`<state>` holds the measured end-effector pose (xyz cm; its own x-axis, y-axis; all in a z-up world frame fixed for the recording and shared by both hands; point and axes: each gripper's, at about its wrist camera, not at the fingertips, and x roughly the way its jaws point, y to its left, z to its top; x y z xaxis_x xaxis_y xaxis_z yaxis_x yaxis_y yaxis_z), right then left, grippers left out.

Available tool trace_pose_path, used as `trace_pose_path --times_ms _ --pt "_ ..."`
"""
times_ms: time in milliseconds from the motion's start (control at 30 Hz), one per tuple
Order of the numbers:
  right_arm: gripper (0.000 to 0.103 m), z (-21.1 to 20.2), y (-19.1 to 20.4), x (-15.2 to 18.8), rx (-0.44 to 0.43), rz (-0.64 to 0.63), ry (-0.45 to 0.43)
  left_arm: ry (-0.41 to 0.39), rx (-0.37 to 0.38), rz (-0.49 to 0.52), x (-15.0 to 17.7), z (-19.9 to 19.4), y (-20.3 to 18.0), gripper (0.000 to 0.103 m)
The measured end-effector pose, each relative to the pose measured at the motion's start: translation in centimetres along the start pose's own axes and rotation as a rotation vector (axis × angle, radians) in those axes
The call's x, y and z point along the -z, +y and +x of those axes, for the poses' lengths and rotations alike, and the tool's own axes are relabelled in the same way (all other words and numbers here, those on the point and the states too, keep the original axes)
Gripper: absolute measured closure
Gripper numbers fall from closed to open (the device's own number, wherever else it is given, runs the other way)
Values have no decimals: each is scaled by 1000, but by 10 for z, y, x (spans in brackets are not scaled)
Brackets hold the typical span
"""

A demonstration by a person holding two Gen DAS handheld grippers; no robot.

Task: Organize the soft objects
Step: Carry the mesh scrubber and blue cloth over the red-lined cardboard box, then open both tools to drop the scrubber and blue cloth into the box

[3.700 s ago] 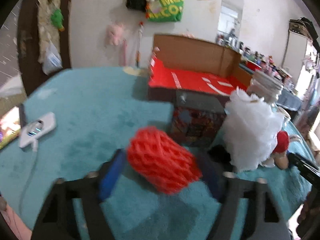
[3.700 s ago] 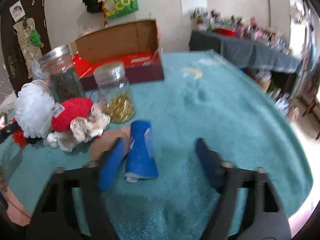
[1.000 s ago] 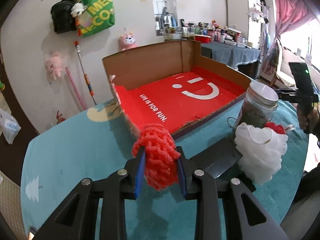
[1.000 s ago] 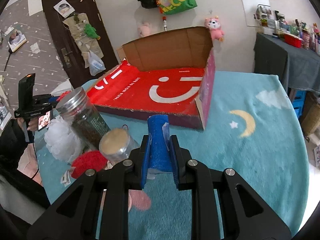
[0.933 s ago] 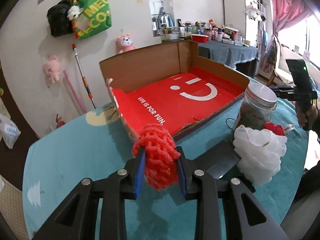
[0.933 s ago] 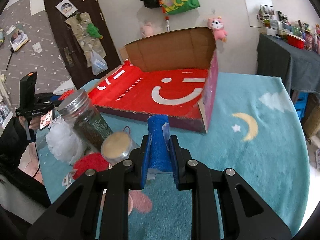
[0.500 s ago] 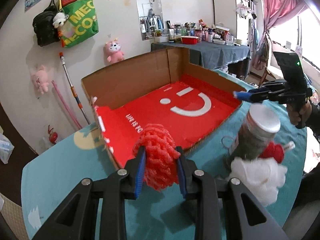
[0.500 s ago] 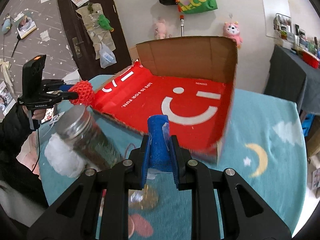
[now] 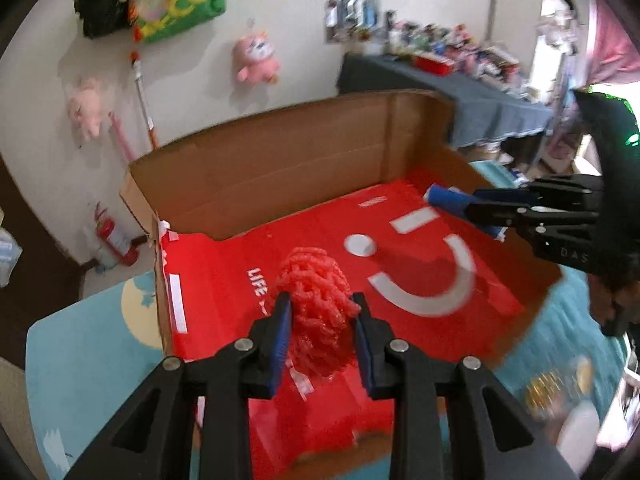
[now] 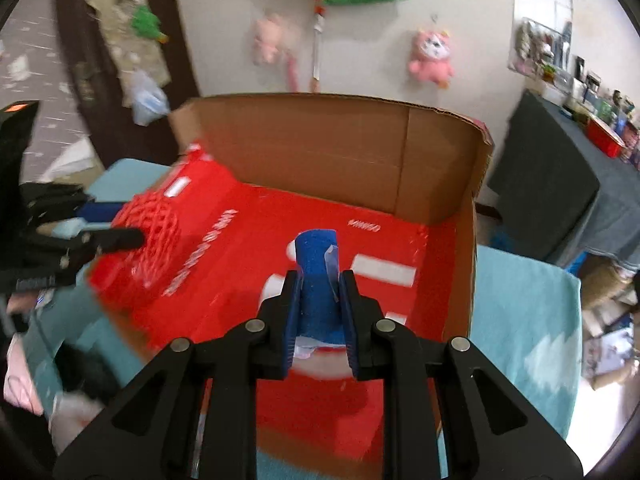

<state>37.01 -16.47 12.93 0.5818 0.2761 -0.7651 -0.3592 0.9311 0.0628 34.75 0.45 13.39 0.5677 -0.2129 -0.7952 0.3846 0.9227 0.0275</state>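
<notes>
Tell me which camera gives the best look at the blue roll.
The right wrist view: the blue roll sits centred and close, clamped upright in the right gripper over the red box. The left wrist view shows it small, side-on at the right edge.

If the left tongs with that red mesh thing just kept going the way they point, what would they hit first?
Most likely the red floor of the open cardboard box. The left tongs tilt downward over it, shut on the red mesh ball, with nothing visible lying between. Depth is hard to judge here.
</notes>
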Motion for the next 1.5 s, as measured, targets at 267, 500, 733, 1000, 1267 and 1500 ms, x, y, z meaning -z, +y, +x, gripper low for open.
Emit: trace_pose_path --times_ms 267,500,733,1000,1267,1500 --pt "84 87 -13 -38 153 35 203 142 -127 -76 -25 75 23 69" --pt "83 113 -27 -35 192 47 262 122 -159 -80 -28 83 28 64" --pt "83 114 -28 -34 198 21 268 111 -158 -72 -25 82 27 59" --pt "79 120 -30 -35 198 32 264 76 -144 -97 -27 75 29 31" --pt "26 95 -19 -44 250 -11 170 -24 -145 -137 -22 34 25 10" --pt "26 28 -2 -43 230 52 57 -141 -141 -172 -7 -21 16 0"
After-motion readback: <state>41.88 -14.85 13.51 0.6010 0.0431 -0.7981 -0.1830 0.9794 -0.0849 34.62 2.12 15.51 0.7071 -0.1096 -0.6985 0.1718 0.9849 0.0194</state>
